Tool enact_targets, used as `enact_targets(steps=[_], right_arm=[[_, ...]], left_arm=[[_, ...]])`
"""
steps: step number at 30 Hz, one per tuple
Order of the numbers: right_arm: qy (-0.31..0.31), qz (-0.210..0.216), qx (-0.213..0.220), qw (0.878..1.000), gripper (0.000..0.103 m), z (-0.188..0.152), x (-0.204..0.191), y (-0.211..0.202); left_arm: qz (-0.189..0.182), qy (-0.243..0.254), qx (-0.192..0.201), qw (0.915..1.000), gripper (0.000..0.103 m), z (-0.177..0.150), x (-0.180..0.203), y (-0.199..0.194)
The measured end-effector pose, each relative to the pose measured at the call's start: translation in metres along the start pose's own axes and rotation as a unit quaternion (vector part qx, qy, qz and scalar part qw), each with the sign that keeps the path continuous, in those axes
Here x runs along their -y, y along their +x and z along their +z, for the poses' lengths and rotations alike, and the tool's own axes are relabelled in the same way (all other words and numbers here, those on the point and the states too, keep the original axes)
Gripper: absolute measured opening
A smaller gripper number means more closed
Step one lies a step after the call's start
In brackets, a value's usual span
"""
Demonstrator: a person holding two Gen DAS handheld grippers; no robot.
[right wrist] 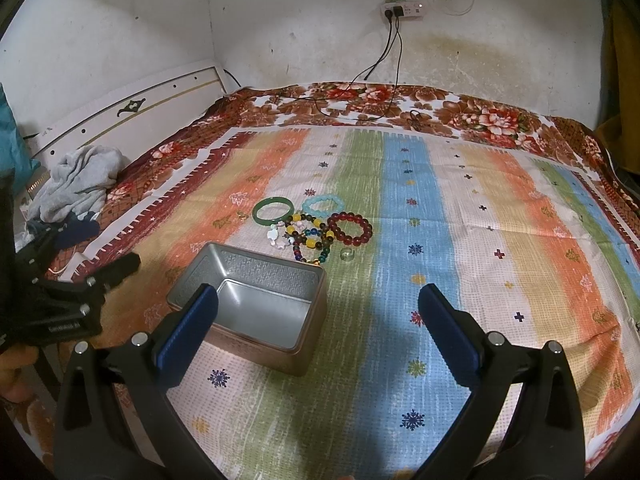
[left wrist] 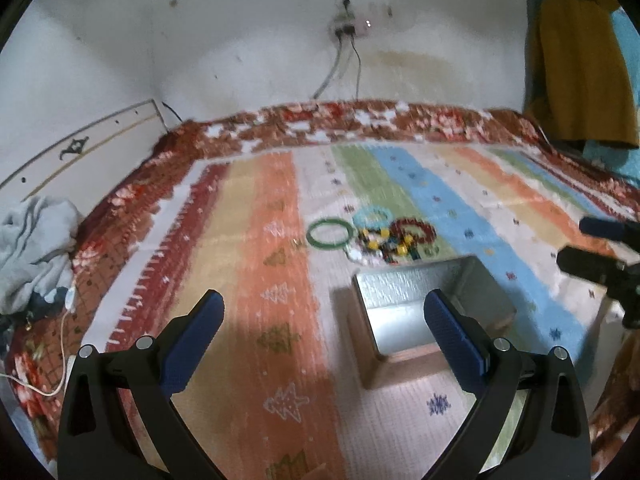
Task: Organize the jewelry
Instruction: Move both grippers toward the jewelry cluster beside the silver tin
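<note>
Bracelets (right wrist: 316, 230): clustered on the bed (right wrist: 500, 240) just beyond the far rim of the empty tin (right wrist: 256, 292), straight ahead of the right gripper (right wrist: 318, 300), judged nearer than the left gripper (left wrist: 324, 304); both are held wide, nothing gripped.

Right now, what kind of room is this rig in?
Most likely a bedroom in a home. The work surface is a bed: a striped cloth over a floral blanket, with a white headboard at the wall. Crumpled clothes lie beside it, and chargers hang from a wall socket.
</note>
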State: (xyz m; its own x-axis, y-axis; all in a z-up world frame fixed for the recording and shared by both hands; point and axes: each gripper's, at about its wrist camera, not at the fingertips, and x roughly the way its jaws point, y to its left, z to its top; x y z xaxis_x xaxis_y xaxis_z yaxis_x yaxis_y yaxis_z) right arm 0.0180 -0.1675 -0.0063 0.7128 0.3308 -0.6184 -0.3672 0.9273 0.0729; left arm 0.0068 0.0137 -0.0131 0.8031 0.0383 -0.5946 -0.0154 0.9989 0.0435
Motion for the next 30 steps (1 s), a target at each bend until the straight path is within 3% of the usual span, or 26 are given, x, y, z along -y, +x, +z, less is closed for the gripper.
enact_targets(steps=[15,26,30], right_arm=[[0.001,0.0,-0.001,1.0,0.098,0.0043,0.0005,-0.0017],[0.002,0.0,0.001,1.0,0.098,0.001,0.002,0.0011],[0.004,0.001,-0.001,1.0,0.098,0.0037,0.0014,0.0004]], left_arm=[[-0.026,0.013,-0.017,0.9994,0.098,-0.0076,0.0034,0.0019],[-0.023,0.014,-0.017,0.9995,0.098,-0.007,0.0037,0.0035],[-0.007,0.008,-0.033,0.9994,0.098,-0.0019,-0.0011,0.0103]])
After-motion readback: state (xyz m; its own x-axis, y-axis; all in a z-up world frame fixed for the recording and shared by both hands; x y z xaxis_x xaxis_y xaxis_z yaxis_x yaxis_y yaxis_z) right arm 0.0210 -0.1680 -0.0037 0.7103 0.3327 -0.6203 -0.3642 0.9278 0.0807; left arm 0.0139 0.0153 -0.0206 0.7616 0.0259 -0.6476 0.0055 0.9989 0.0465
